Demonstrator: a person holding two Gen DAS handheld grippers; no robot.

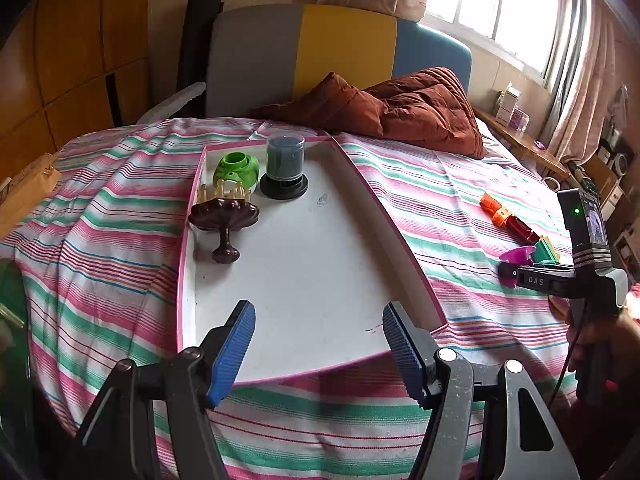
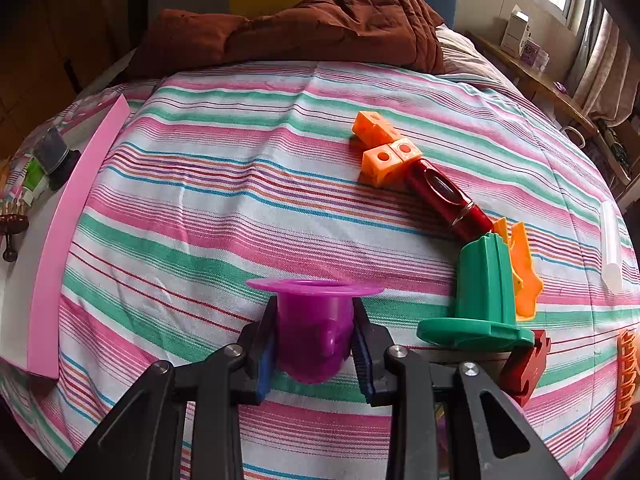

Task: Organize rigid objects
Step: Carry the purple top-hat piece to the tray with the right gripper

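Note:
A pink-rimmed white tray (image 1: 320, 264) lies on the striped bed. At its far end stand a green toy (image 1: 237, 169), a dark cylinder on a black base (image 1: 285, 166) and a brown comb-like stand (image 1: 224, 216). My left gripper (image 1: 318, 354) is open and empty over the tray's near end. My right gripper (image 2: 314, 344) is shut on a purple flanged cup (image 2: 314, 320), held above the bedspread. Beside it lie a green flanged cup (image 2: 482, 296), orange cubes (image 2: 384, 152), a red tube (image 2: 448, 200) and an orange star piece (image 2: 526, 272). The right gripper also shows in the left wrist view (image 1: 516, 268).
A brown quilt (image 1: 392, 108) is bunched at the head of the bed. The tray's pink wall (image 2: 76, 208) is far left in the right wrist view. A white stick (image 2: 611, 248), a dark red block (image 2: 528, 364) and an orange clip (image 2: 626, 376) lie at the right.

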